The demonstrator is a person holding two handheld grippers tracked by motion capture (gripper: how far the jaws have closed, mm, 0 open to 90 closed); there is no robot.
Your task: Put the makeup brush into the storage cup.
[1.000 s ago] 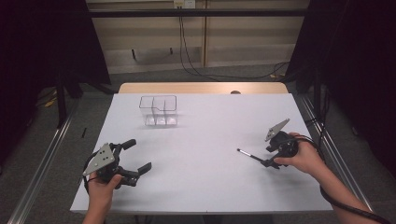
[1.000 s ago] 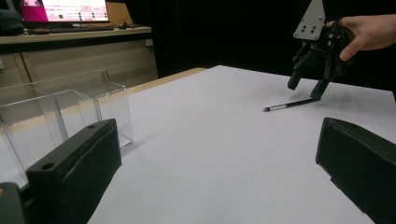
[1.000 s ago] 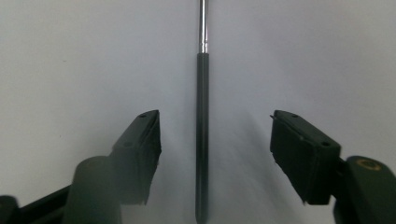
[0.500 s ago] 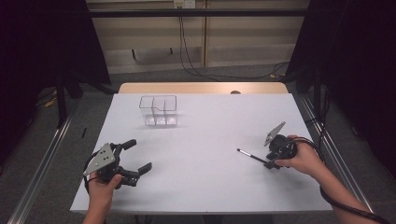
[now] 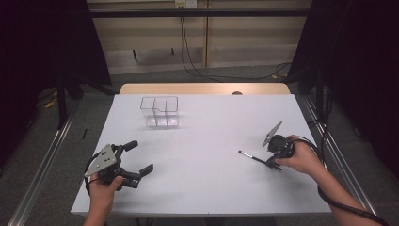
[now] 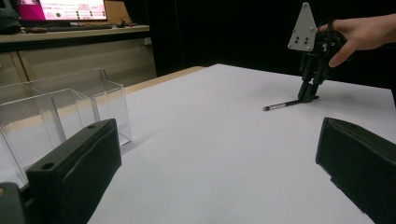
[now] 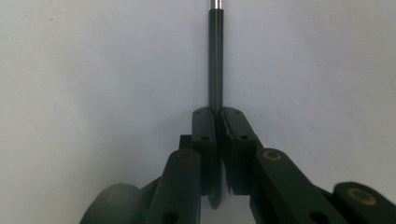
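Observation:
A slim black pen (image 5: 248, 156) with a silver tip lies on the white table (image 5: 207, 188) at the right. My right gripper (image 5: 270, 163) points down at its near end. Its jaws have just been closing and now pinch the pen (image 7: 215, 56) between the fingertips, as the right gripper (image 7: 215, 114) view shows up close. My left gripper (image 5: 141, 156) rests at the table's front left, jaws wide apart with nothing between them. From the left gripper (image 6: 217, 158) view, the right gripper (image 6: 308, 95) stands on the pen (image 6: 280, 105) far across the table.
A clear plastic box (image 5: 160, 112) with dividers stands at the back left of the table, close beside the left jaw in the left gripper view (image 6: 60, 112). A cable trails off the right hand towards the table's right edge.
The right gripper's grey plate has tipped a little lower and left over the pen. The pen and the left hand have stayed where they were.

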